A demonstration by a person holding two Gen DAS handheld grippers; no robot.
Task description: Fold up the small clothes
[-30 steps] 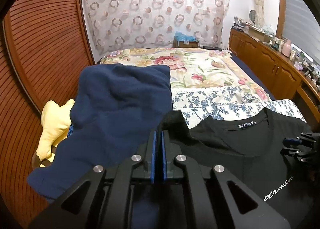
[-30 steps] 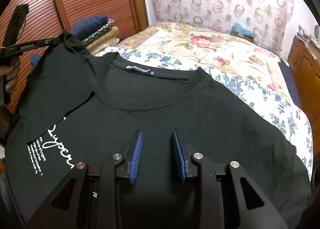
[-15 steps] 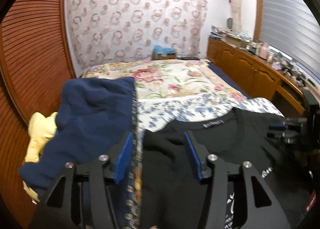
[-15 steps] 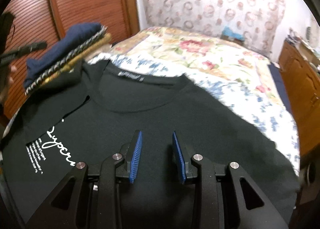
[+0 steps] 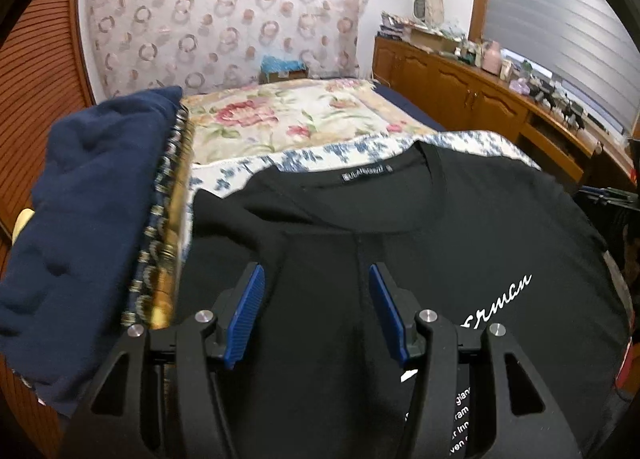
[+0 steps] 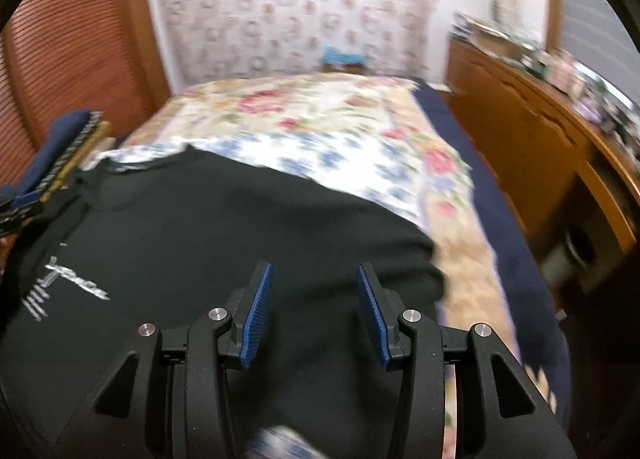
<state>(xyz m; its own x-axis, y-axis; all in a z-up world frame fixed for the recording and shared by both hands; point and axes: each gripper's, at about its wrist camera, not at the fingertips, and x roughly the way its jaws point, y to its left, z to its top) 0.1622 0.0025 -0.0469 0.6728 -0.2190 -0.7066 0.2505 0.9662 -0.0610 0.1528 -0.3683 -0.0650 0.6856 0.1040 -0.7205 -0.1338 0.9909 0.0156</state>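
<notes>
A black T-shirt with white lettering lies flat on the bed, its left sleeve folded inward over the chest. My left gripper is open and empty just above the folded sleeve. The right wrist view is blurred; there the T-shirt fills the lower left. My right gripper is open and empty above the shirt's right side near its edge. The left gripper's tip shows at the far left of the right wrist view.
A stack of folded clothes topped by a navy garment sits left of the shirt, also in the right wrist view. A blue-floral sheet and flowered bedspread cover the bed. Wooden cabinets line the right wall.
My left gripper let go of the black sleeve, opened, and the sleeve now lies folded on the shirt. My right gripper opened wider and swung right toward the shirt's right edge.
</notes>
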